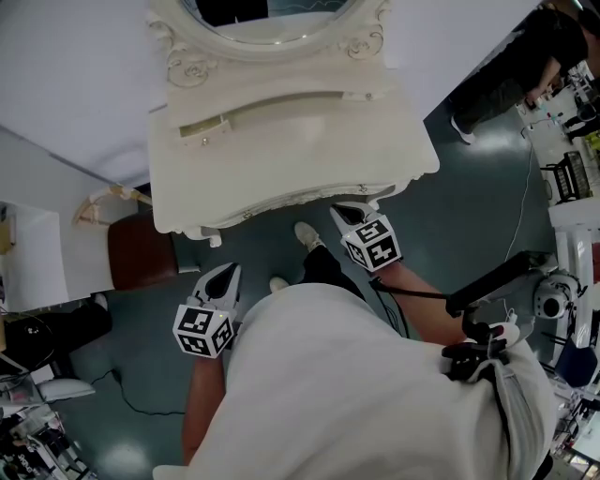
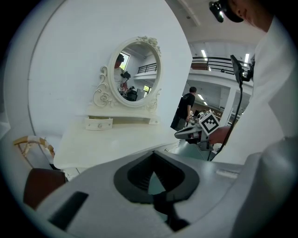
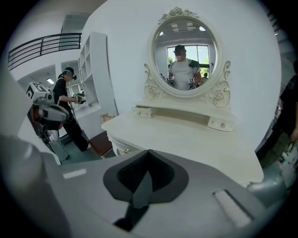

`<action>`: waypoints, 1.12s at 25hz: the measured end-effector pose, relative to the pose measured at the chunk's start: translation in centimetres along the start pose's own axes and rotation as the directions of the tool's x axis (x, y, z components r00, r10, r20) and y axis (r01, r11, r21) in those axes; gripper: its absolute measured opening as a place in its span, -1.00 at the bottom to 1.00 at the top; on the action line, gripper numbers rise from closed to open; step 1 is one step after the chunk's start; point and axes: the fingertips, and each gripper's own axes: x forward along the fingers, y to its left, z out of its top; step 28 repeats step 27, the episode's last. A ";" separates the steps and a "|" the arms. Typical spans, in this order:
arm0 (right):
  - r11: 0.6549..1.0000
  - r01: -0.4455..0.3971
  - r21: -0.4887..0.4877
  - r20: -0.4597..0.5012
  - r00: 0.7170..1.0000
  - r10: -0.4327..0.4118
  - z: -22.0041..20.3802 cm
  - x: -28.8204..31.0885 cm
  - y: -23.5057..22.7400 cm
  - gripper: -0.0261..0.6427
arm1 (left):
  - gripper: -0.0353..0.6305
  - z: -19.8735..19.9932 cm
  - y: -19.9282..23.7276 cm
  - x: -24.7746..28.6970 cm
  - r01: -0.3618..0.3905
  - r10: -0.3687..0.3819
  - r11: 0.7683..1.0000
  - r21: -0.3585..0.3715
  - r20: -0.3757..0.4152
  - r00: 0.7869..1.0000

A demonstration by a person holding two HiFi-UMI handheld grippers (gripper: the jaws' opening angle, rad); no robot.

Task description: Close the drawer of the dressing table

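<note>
The left gripper (image 1: 228, 271) and right gripper (image 1: 352, 209) hang empty near the dressing table's (image 1: 309, 155) front edge, jaws pressed together, probably to push with a blunt tip. The small drawer (image 1: 202, 128) at the table's rear left, under the mirror (image 1: 272, 23), juts out slightly and is untouched.

White wall (image 1: 56, 84); glossy dark teal floor (image 1: 469, 187). Brown stool (image 1: 141, 253) at left. White shelving (image 3: 95, 69), railed balcony (image 3: 42, 46), ceiling strip lights (image 2: 203, 46).

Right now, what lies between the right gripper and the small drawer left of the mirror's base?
Only bare tabletop between right gripper and small drawer, seen in the right gripper view.
</note>
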 end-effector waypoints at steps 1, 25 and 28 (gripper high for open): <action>1.000 -0.003 -0.004 0.002 1.000 0.003 0.0 -0.1 0.3 -0.92 | -0.88 -0.2 -0.1 -0.1 0.002 -0.002 1.000 0.000 -0.001 1.000; 0.999 -0.013 -0.039 0.001 1.000 0.013 -1.2 -2.0 2.3 -0.93 | -0.88 -1.2 -1.5 -0.2 0.038 -0.038 0.999 0.025 -0.021 0.999; 0.999 -0.011 -0.034 -0.003 1.000 0.011 -1.4 -2.2 2.5 -0.93 | -0.88 -1.2 -1.6 -0.3 0.043 -0.042 0.999 0.025 -0.022 0.999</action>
